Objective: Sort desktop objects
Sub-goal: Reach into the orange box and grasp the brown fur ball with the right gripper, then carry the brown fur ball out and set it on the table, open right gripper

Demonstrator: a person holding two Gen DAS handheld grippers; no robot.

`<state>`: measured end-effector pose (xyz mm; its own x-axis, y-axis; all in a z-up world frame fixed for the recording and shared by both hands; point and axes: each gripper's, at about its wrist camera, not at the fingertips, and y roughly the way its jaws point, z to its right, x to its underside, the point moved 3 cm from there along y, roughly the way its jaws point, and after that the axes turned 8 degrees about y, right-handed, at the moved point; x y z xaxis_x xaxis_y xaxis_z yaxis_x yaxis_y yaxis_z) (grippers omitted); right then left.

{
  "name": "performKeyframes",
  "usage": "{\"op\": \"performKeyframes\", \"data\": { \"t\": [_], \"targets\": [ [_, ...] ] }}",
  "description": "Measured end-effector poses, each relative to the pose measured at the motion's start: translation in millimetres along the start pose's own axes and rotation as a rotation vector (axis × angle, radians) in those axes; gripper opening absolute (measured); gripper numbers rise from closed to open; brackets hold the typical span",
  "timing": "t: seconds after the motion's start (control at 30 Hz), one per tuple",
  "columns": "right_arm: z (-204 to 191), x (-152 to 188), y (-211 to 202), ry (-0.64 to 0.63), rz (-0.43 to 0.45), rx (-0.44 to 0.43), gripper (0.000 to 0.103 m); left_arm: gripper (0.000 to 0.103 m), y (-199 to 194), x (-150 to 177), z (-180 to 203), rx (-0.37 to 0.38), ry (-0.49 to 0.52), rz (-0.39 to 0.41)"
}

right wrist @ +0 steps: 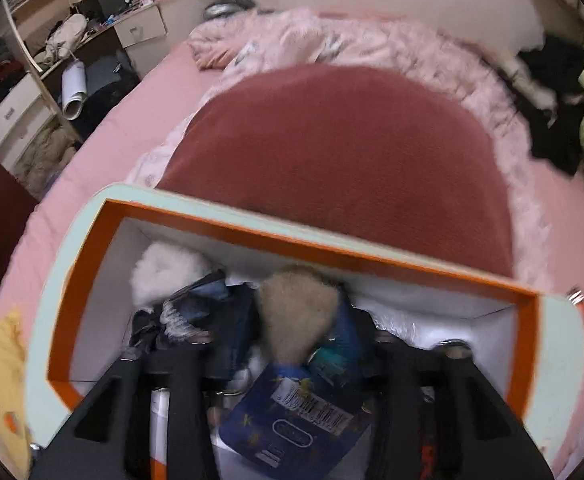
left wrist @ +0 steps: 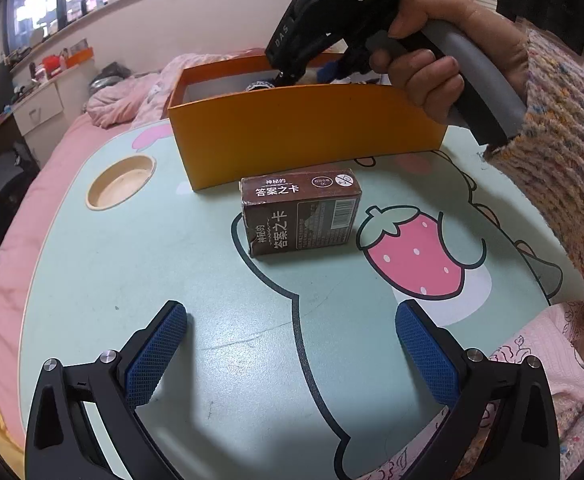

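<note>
A brown card box (left wrist: 300, 213) lies on the pale green lap table (left wrist: 171, 264), just in front of the orange storage box (left wrist: 308, 132). My left gripper (left wrist: 292, 344) is open and empty, low over the table a short way short of the card box. My right gripper (left wrist: 287, 76) reaches down into the orange box (right wrist: 103, 216) from above. In the right wrist view its jaws stand wide among the contents: a blue packet (right wrist: 292, 420), a beige fluffy item (right wrist: 298, 312), a white fluffy item (right wrist: 167, 272) and dark items. The view is blurred.
A round cup recess (left wrist: 121, 182) sits at the table's left. The table rests on a pink bed (left wrist: 23, 248) with a rumpled pink quilt (right wrist: 332, 44) and a dark red blanket (right wrist: 348, 152). A small battery-like item (right wrist: 582, 312) lies right of the box.
</note>
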<state>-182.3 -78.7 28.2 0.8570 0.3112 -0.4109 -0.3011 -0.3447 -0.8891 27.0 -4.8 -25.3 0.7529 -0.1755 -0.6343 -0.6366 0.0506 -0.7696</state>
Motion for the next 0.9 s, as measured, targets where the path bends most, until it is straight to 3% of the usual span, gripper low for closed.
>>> {"op": "performKeyframes", "data": {
  "t": [0.03, 0.13, 0.33, 0.47, 0.57, 0.67, 0.8, 0.9],
  "targets": [
    [2, 0, -1, 0.013, -0.006, -0.022, 0.027, 0.103, 0, 0, 0, 0.0, 0.0, 0.0],
    [9, 2, -9, 0.042, 0.007, -0.069, 0.025, 0.103, 0, 0, 0, -0.002, -0.002, -0.001],
    [15, 8, -83, 0.086, 0.238, -0.189, 0.025, 0.103, 0, 1, -1, -0.003, -0.003, 0.0],
    [16, 39, -140, 0.083, 0.344, -0.268, 0.026, 0.103, 0, 1, -1, -0.003, -0.003, 0.0],
    [14, 85, -155, 0.044, 0.33, -0.291, 0.026, 0.103, 0, 0, -2, -0.004, -0.003, -0.001],
    [18, 116, -142, 0.033, 0.269, -0.32, 0.026, 0.103, 1, -2, -2, -0.006, -0.002, -0.001],
    [35, 134, -100, 0.083, 0.169, -0.371, 0.026, 0.103, 2, -3, -2, -0.006, -0.003, -0.001],
    [45, 141, -73, 0.136, 0.127, -0.335, 0.033, 0.103, 2, -3, -2, -0.007, -0.003, -0.001]
  ]
}}
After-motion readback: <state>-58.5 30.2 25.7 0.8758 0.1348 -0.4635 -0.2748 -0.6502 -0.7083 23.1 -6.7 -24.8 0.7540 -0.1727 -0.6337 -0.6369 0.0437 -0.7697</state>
